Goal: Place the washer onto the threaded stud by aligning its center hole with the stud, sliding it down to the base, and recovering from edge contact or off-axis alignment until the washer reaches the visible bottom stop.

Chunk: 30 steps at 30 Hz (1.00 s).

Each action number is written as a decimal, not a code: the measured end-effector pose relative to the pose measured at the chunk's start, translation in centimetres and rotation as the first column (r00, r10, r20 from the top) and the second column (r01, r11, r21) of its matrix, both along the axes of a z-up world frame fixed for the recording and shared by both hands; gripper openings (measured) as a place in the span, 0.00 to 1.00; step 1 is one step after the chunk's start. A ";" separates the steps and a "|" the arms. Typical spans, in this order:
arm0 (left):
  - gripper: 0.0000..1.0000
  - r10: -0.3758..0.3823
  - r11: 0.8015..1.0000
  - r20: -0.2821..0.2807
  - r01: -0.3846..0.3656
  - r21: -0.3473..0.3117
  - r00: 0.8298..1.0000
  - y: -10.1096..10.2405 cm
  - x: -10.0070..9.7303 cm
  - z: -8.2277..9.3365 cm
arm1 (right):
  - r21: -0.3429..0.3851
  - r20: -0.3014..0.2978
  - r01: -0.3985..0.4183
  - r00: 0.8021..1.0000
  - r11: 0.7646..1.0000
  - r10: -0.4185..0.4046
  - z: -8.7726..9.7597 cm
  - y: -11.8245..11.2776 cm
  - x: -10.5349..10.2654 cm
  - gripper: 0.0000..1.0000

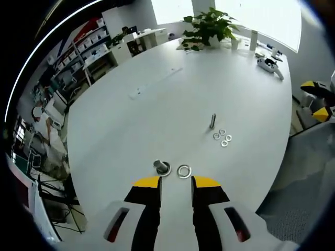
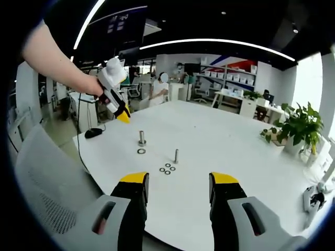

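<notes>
Washer (image 1: 183, 171), a flat, shiny metal ring, lies on the counter (image 1: 157, 115) just beside a short threaded stud (image 1: 161, 167) that stands upright on its wider round base; both sit just beyond the left gripper (image 1: 176, 182), whose yellow-tipped black jaws stand apart and hold nothing. Farther out a second slim metal stud (image 1: 212, 121) stands upright with a cluster of spare washers (image 1: 223, 138) near it. The right gripper (image 2: 179, 181) has its jaws spread wide and empty. The counter is smooth, matte white with a rounded edge; a leafy potted plant (image 1: 209, 27) stands at its far end, with bright windows and office shelving behind.
</notes>
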<state>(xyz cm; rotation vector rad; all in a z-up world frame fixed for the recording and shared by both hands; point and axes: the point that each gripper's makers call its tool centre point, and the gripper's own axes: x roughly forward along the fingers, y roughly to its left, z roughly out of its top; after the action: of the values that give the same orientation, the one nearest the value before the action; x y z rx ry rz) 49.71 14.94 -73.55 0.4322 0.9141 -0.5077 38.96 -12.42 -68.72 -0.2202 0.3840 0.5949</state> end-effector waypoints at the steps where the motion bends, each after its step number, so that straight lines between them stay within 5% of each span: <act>1: 0.20 -0.003 1.000 -0.002 0.003 0.002 1.000 -0.1 0.0 -0.1 | 0.000 0.000 0.000 1.000 1.000 0.000 0.0 0.0 0.0 0.48; 16: 0.21 -0.007 1.000 -0.050 0.007 0.007 0.999 -1.0 0.2 -1.7 | 0.002 0.004 0.009 1.000 1.000 -0.009 0.1 -0.2 0.1 0.48; 30: 0.21 -0.020 0.999 -0.130 0.024 0.033 0.991 -2.4 0.6 -5.3 | 0.006 0.009 0.025 1.000 1.000 -0.025 0.2 -0.5 0.3 0.48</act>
<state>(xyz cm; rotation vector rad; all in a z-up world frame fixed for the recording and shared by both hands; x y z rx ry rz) 50.34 12.57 -78.86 0.4449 1.0459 -0.5455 39.26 -12.96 -68.53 -0.2120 0.3762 0.5702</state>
